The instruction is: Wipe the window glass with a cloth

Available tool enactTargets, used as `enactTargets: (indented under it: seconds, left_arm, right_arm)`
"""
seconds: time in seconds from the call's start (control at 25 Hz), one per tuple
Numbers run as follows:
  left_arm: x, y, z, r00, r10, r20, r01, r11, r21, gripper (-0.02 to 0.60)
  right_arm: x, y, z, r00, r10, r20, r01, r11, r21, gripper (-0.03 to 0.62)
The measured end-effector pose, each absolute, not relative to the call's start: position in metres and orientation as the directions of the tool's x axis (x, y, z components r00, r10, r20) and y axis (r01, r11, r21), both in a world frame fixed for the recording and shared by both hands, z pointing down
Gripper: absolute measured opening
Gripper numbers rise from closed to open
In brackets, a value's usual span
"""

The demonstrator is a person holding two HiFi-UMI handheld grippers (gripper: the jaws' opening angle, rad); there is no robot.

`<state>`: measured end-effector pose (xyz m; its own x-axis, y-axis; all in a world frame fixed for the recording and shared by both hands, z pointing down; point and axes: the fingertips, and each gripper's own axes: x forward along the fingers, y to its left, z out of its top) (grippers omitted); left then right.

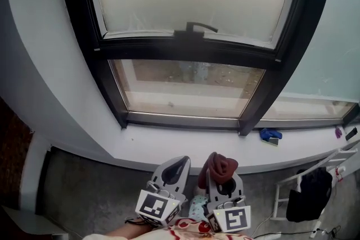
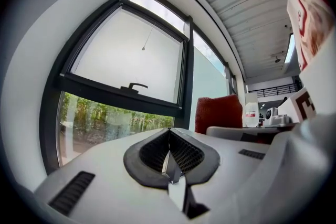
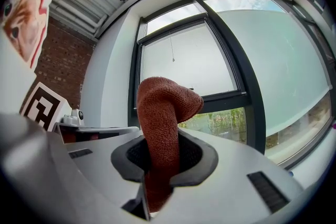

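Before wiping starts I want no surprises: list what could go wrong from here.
1. The right claw pinches the dark red terry cloth as a narrow roll. Pressed on the window glass, it may slip or let hard claw tips scrape.
2. The black window handle juts from the dark window frame and could snag the cloth.

Cloth (image 1: 220, 166) in right claw (image 1: 218, 176); left claw (image 1: 181, 161) just left; window (image 1: 191, 84) ahead.

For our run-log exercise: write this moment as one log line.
left tool: shut, empty | right tool: shut on red cloth | window glass: no cloth contact
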<state>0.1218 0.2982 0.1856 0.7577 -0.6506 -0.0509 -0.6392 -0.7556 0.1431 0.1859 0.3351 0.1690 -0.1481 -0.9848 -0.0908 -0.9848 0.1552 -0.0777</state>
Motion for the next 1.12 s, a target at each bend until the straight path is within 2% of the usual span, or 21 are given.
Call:
enactTargets:
  seconds: [0.68, 1.12]
  left_arm:
    - [0.238, 0.154, 0.163, 0.688, -0.724, -0.058, -0.712, -0.688, 0.144, 0.021]
    - [0.247, 0.111, 0.179, 0.667, -0.745, -0.007, -0.735, -0.660, 0.157, 0.021]
  right_arm:
    - [0.307, 0.186, 0.165, -0.262, -0.963, -0.064, -0.965, 0.263, -0.014, 0.084]
    - [0.326, 0.135, 0.189, -0.259, -0.966, 0.001, -0.965, 0.259, -0.049, 0.085]
